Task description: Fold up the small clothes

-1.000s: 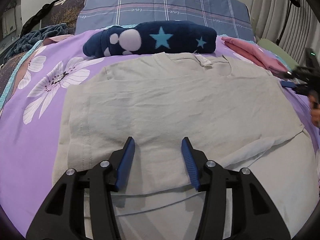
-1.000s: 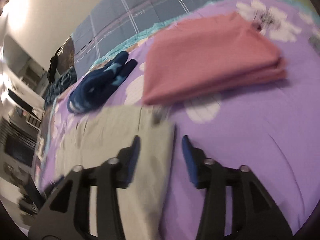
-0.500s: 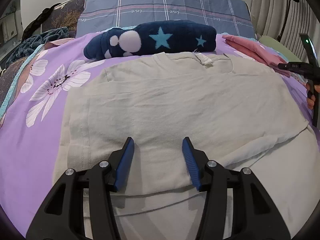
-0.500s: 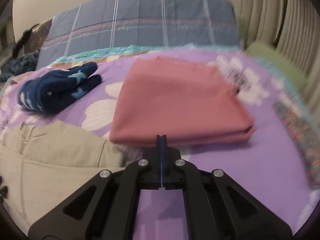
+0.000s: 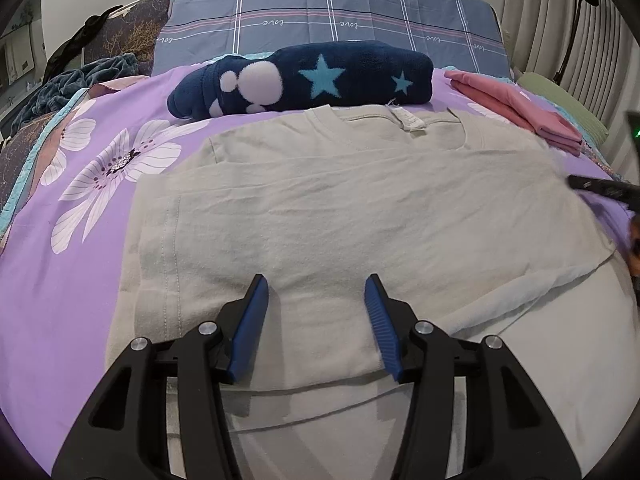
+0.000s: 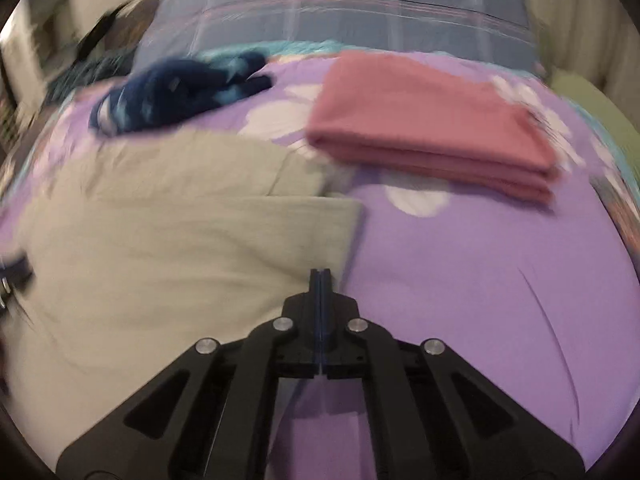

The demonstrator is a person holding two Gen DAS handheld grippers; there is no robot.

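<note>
A beige T-shirt point(image 5: 340, 208) lies flat on the purple floral bedspread point(image 5: 60, 280), collar and label at the far side, its side parts folded inward. My left gripper point(image 5: 316, 292) hovers over the shirt's near part, open, with nothing between its blue pads point(image 5: 252, 312). In the blurred right wrist view, my right gripper point(image 6: 321, 274) is shut, with no cloth seen between its jaws. Its tip stands at the right edge of the T-shirt point(image 6: 180, 248). From the left wrist view, only a black part of the right gripper point(image 5: 600, 188) shows at the far right.
A folded pink cloth point(image 6: 432, 132) lies on the bedspread point(image 6: 480, 280) beyond the shirt to the right. A rolled navy fleece with stars point(image 5: 312, 76) sits just behind the collar. A grey plaid pillow point(image 5: 328, 8) stands at the head of the bed.
My right gripper shut its jaws, rolled level and swung back toward the shirt's right edge. The left gripper and the shirt stayed as they were.
</note>
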